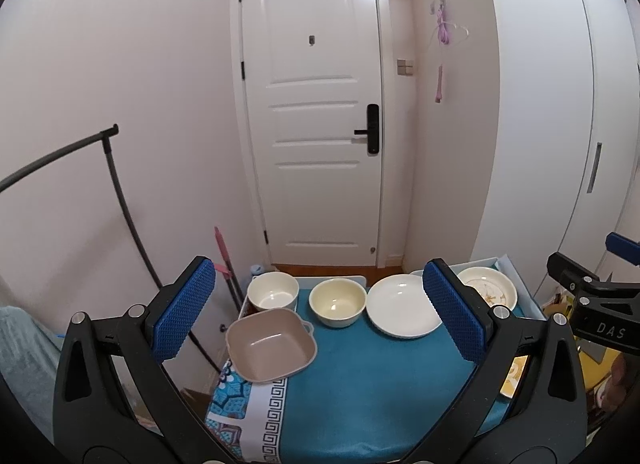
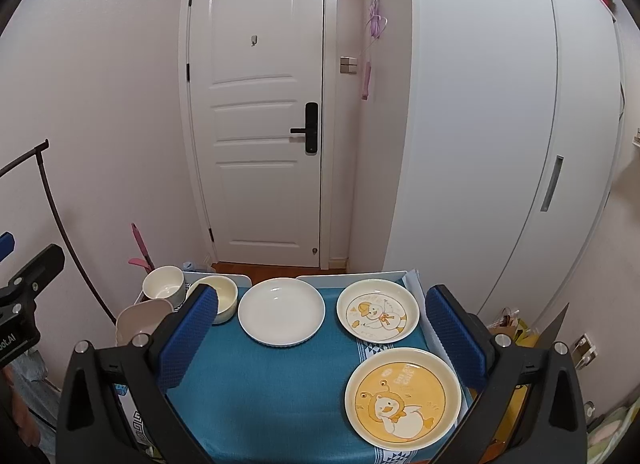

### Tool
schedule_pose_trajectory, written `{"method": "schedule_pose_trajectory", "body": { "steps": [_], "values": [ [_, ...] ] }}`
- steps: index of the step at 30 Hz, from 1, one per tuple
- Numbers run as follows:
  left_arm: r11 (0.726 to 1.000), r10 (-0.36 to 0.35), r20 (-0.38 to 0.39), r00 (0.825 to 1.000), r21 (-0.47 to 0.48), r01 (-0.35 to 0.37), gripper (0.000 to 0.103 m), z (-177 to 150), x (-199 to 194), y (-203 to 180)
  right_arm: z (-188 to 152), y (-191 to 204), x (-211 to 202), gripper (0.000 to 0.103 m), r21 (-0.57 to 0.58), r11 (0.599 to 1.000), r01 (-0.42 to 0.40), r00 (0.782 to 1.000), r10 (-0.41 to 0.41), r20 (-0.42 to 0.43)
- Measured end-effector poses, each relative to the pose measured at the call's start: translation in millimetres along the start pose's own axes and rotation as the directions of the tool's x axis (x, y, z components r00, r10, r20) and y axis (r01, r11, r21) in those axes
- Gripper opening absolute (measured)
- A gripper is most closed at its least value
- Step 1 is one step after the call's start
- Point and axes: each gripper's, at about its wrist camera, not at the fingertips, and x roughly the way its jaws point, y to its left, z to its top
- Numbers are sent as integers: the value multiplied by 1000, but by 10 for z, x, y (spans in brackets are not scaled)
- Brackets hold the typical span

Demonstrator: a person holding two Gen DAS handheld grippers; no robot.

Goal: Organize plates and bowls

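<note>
A: Plates and bowls all sit on the blue-covered bench [image 2: 280, 392], none of them held. My right tongs [image 2: 320, 336] are spread wide over bare cloth, gripping nothing. Nearest on the right lies the yellow duck plate [image 2: 402, 398].

B: And my left tongs [image 1: 320, 316] are equally released, hanging above the cloth. Closest on my side is the pink square bowl [image 1: 271, 346], at the near left, overhanging the bench's left edge.

A: Just beyond my yellow plate is the cream duck plate [image 2: 378, 310], close to it; whether they touch I cannot tell. Left of that, apart from it, sits the plain white plate [image 2: 281, 312].

B: I see that white plate too, and left of it the cream bowl [image 1: 338, 302], just beside it. Farther left stands the white bowl [image 1: 273, 290], at the far left corner behind the pink one.

A: Past the bench's far edge there is wooden floor, then a white door [image 2: 260, 104] with a black handle lock [image 2: 310, 128]. A white wardrobe [image 2: 500, 144] fills the right.
</note>
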Motion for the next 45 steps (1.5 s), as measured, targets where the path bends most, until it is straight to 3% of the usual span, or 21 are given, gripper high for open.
{"method": "schedule_pose_trajectory", "body": {
  "steps": [12,45],
  "values": [
    [999,40,14,999,4,-40,103,-6,-6,7,-7,21,0,103,-11,1000,-5,1000,6,9],
    [1000,25,29,999,-8,-25,103,2,-11,76,22,21,8,103,-11,1000,-17,1000,17,8]
  ]
}}
